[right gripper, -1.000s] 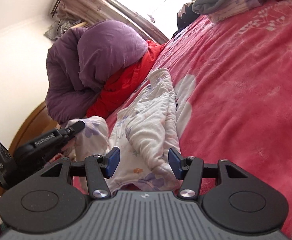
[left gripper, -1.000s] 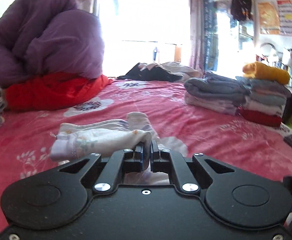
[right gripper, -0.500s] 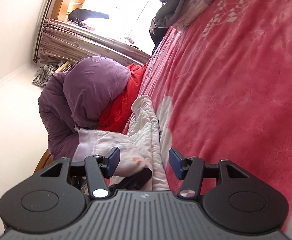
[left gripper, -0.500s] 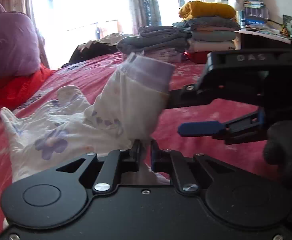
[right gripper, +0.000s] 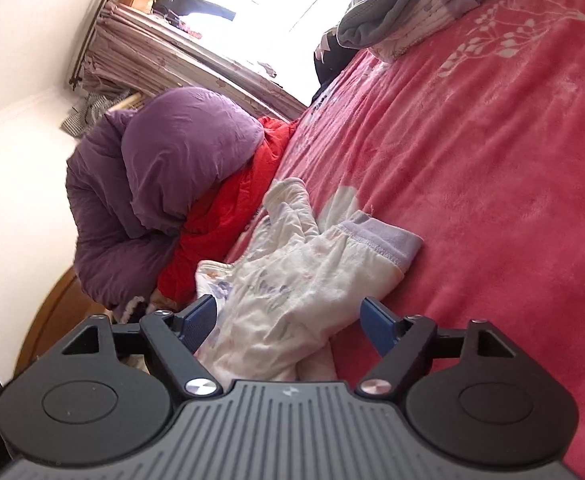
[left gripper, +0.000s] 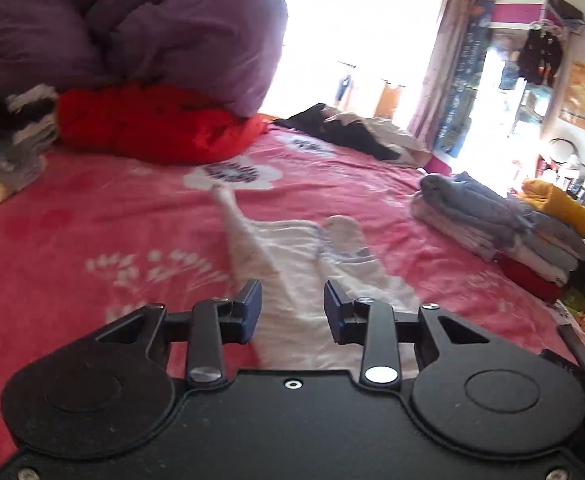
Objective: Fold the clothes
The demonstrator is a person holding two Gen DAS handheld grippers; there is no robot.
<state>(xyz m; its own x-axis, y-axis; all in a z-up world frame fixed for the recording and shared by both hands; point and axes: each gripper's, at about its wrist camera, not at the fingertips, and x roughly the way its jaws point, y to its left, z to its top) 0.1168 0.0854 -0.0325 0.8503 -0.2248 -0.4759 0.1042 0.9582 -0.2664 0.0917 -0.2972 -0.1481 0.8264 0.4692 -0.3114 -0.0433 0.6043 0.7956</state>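
A small white floral garment (left gripper: 312,264) with a lilac cuff (right gripper: 384,238) lies crumpled on the pink bedspread (left gripper: 92,240). In the left wrist view my left gripper (left gripper: 292,306) hovers just above its near end. The jaws are opening, and the cloth lies below the gap, not pinched. In the right wrist view my right gripper (right gripper: 292,320) is low over the same garment (right gripper: 292,296), its jaws opening wide. The cloth lies between the blue pads (right gripper: 376,322) without being pressed.
A purple duvet (left gripper: 132,28) sits on a red quilt (left gripper: 152,124) at the head of the bed. Folded clothes (left gripper: 504,224) are stacked at the right edge, dark garments (left gripper: 344,132) lie by the window. Cluttered shelves (left gripper: 572,184) stand beyond the stack.
My left gripper let go of the garment's cuffed end, swung back left and opened. The garment dropped flat on the bed. My right gripper's jaws widened.
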